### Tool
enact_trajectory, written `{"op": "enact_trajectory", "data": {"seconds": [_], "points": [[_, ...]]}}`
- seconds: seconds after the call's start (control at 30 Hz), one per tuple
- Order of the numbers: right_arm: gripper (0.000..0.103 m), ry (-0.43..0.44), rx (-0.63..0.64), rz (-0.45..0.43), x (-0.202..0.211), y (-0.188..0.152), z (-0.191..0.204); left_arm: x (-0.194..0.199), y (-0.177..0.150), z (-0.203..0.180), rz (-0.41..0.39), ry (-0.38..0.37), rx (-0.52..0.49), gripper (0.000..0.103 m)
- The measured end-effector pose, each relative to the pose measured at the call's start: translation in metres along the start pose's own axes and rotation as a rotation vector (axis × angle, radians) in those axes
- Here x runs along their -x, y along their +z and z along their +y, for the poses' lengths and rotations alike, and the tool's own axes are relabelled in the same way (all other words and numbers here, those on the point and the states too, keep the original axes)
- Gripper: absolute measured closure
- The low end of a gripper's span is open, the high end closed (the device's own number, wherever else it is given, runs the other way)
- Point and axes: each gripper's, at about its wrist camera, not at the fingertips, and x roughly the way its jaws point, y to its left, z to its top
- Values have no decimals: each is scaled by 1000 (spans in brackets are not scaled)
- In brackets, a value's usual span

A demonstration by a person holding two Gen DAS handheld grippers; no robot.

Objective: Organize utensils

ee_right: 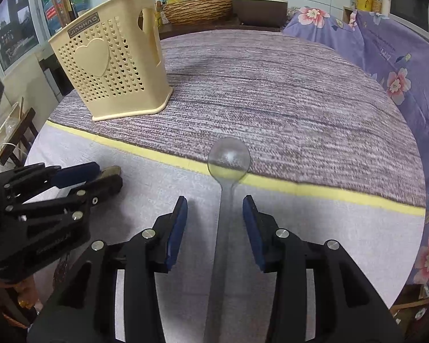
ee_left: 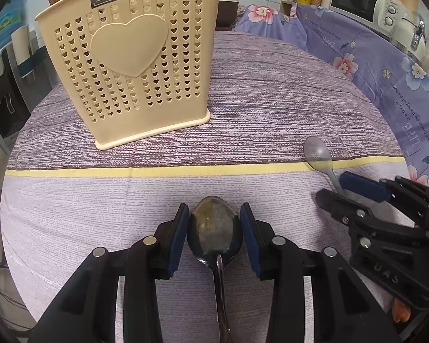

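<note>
A cream perforated utensil holder [ee_left: 128, 68] with a heart on its side stands upright at the back left of the round table; it also shows in the right wrist view [ee_right: 111, 60]. A dark metal spoon [ee_left: 214, 231] lies on the cloth between the open fingers of my left gripper [ee_left: 214, 228], bowl forward. A pale grey spoon [ee_right: 228, 163] lies between the open fingers of my right gripper [ee_right: 214, 220], its handle running back under the gripper. In the left wrist view the grey spoon [ee_left: 317, 151] lies at the right, with the right gripper [ee_left: 343, 188] around its handle.
The table [ee_left: 257, 85] carries a purple striped cloth with a yellow band. A floral purple cloth [ee_left: 371, 57] is draped behind on the right. A microwave [ee_left: 357, 0] stands far back right. A wicker basket [ee_right: 197, 8] and a cooker [ee_right: 257, 3] stand behind the table.
</note>
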Motion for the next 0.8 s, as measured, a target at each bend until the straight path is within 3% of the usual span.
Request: {"op": "enact_trajectory", "data": {"seconds": [0.23,0.3,0.5,0.57,0.7,0.8], "points": [[63,-52,48,17,-18,24,5,-3,3,4,-10,1,5,65],[67,-51,52,16,-19,26,5,-4,4,4,-13,0,10,65],[68,-20,32,-20,-13,31,1,-1,7,8,-39,-10,38,66],[84,-10,31,-52,-3,37,1,7,6,13,-58,-12,48,66],[85,0,41,-95,15,45,5,24,13,20,-112,-19,67,66],[85,-23,55,-77,10,46,5,31,16,21,-128,-9,60,66]]}}
